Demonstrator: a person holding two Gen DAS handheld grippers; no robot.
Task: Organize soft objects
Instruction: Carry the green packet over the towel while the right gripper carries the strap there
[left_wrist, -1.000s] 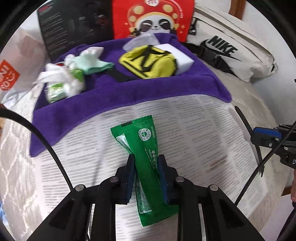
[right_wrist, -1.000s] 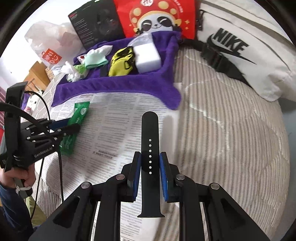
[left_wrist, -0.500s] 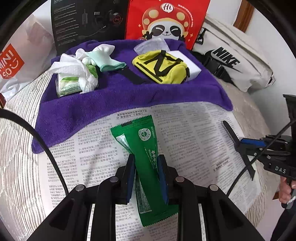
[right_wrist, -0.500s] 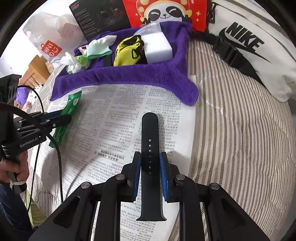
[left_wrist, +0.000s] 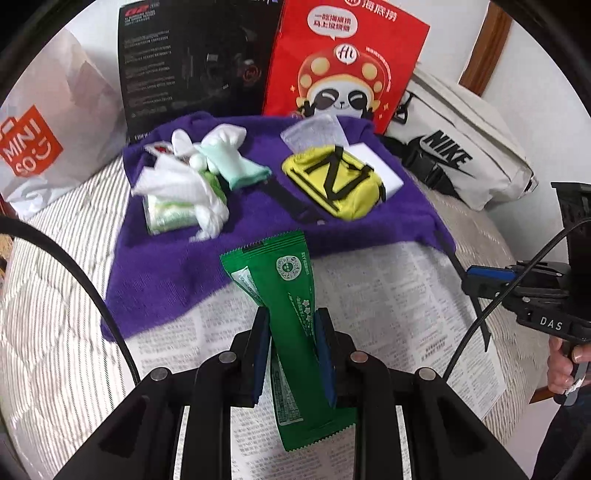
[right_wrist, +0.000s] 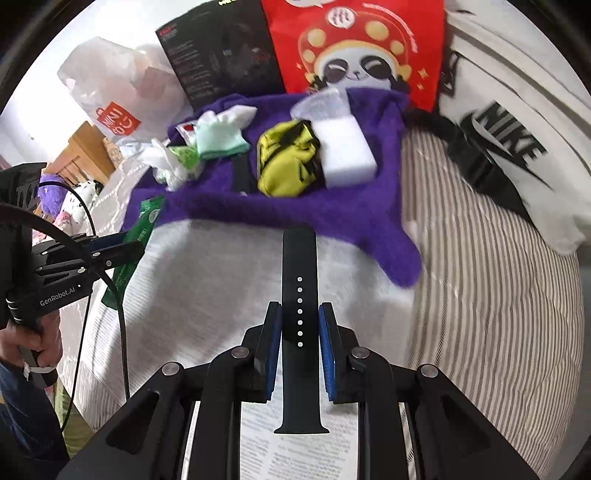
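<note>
Beyond towel (left_wrist: 258, 236) edge, newspaper (left_wrist: 388, 295) lies open.

The front strip of the fuzzy purple towel (left_wrist: 177, 273) is lying bare, giving room to come in low over the printed newspaper sheet (left_wrist: 388, 295). Farther back, a white tissue bundle on a green pack (left_wrist: 177, 199), a mint-and-white glove (left_wrist: 229, 162), a yellow pouch with black straps (left_wrist: 332, 181) and a white foam block (right_wrist: 343, 147) are crowding the towel. A black printed box (left_wrist: 192, 66), a red panda-print bag (left_wrist: 343, 62) and a white Nike bag (left_wrist: 461, 162) are walling off the far side.
</note>
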